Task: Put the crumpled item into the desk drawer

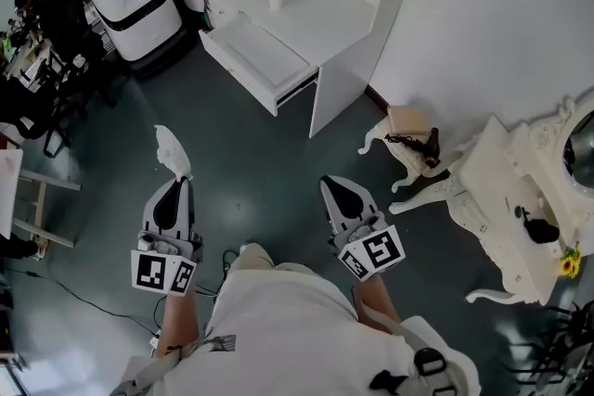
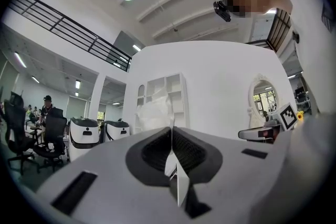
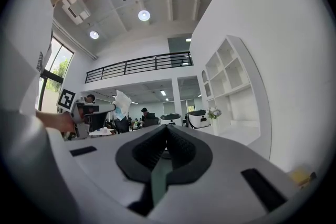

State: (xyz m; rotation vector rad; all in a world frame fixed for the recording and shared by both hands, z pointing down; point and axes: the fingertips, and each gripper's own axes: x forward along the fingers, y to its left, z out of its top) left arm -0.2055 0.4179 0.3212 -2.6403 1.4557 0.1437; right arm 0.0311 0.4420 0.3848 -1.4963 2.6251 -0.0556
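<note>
Head view, left claw (image 1: pixel 176 182) pinching crumpled white paper (image 1: pixel 172 150), right claw (image 1: pixel 333 185) pressed together, desk drawer (image 1: pixel 256 57) open

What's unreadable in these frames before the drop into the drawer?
- Crumpled item: paper or cloth unclear; small in head view, blurred in left gripper view, where the left gripper is shut on it.
- Drawer: seen only in head view; gripper bodies hide it in both gripper views.
- Desk: upper shelves cut off by head view's top edge.

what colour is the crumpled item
White; the crumpled paper-like item shows best in the head view.
</note>
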